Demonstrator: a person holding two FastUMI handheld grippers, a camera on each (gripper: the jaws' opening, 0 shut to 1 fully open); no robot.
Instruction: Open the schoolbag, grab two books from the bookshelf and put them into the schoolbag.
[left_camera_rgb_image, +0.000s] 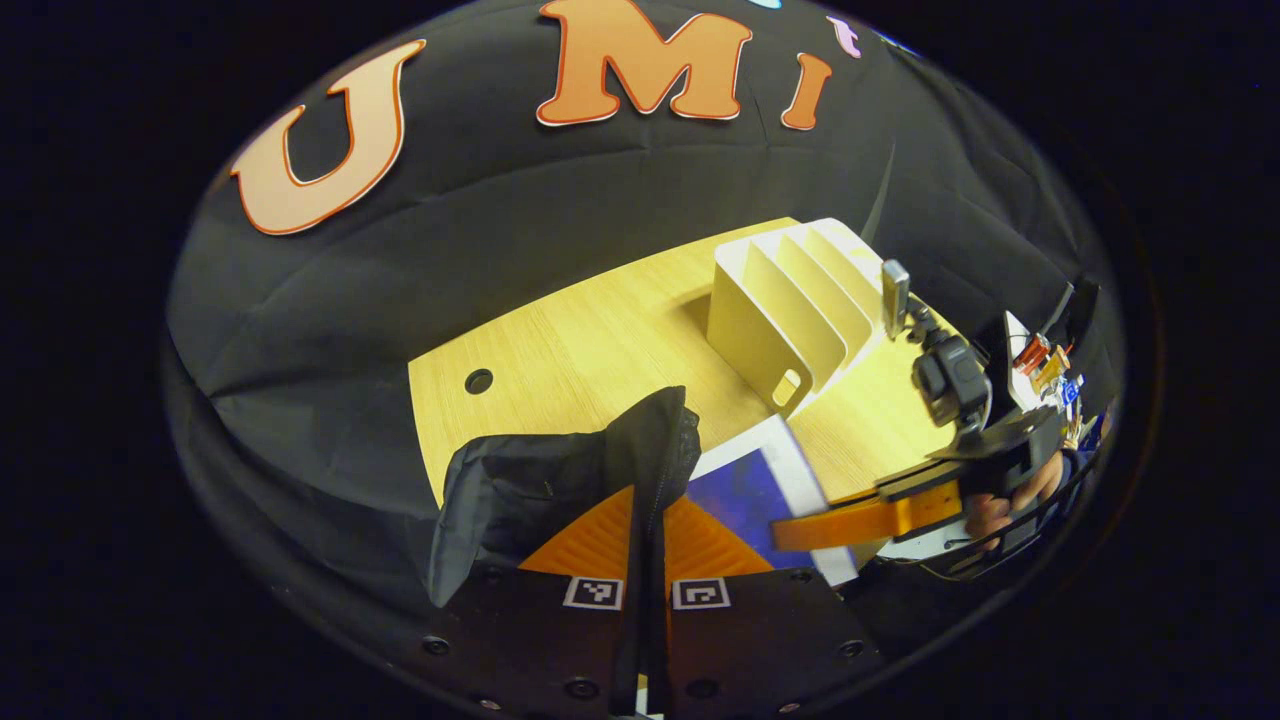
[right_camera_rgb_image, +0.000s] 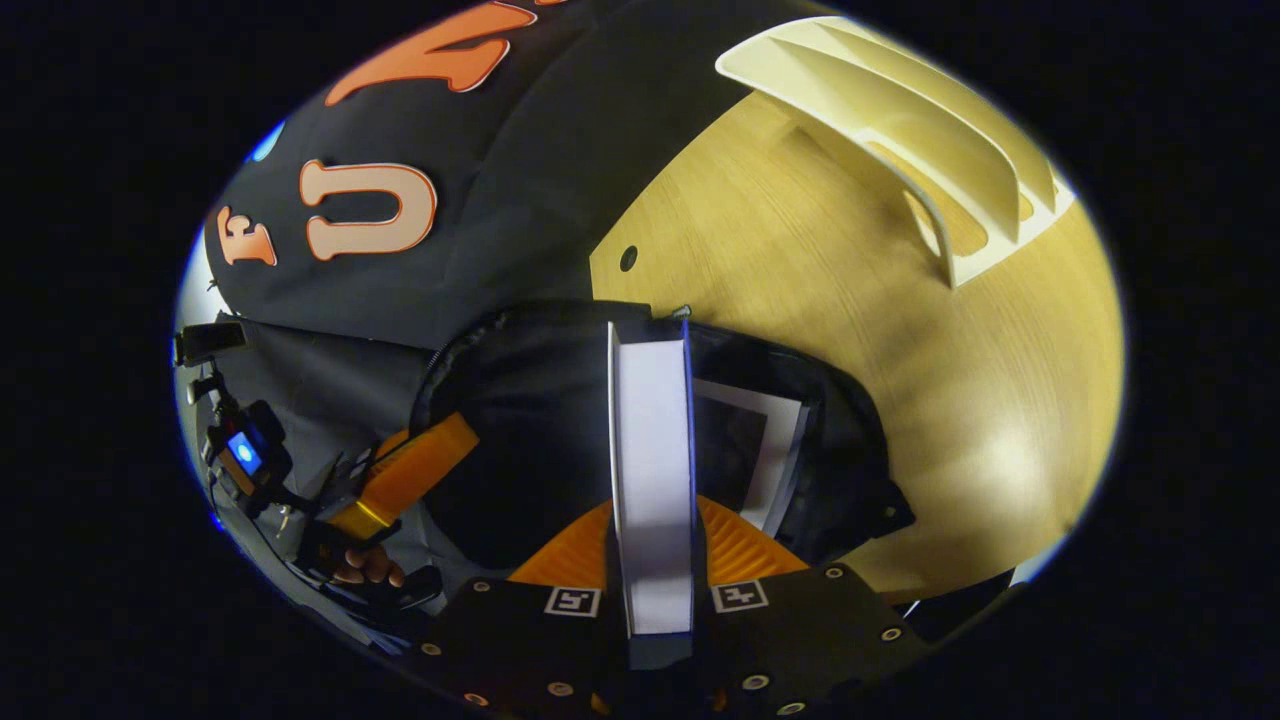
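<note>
A white-paged book (right_camera_rgb_image: 652, 470) stands on edge, clamped between the right gripper (right_camera_rgb_image: 655, 560) fingers at bottom centre of the right gripper view, poised over the open mouth of the black fabric schoolbag (right_camera_rgb_image: 540, 420). A second book (right_camera_rgb_image: 770, 450), pale-bordered, already lies inside, right of centre. At lower centre of the left gripper view, the left gripper (left_camera_rgb_image: 645, 560) pinches a soft fold of the bag's rim (left_camera_rgb_image: 650, 450), apparently holding the opening wide. Judging from this, the last step is in hand: the next move calls for lowering the book past the zip edge and letting go. The slotted cream bookshelf (left_camera_rgb_image: 790, 310) stands bare at right of centre on the smooth wood-grain table (left_camera_rgb_image: 570, 350).
</note>
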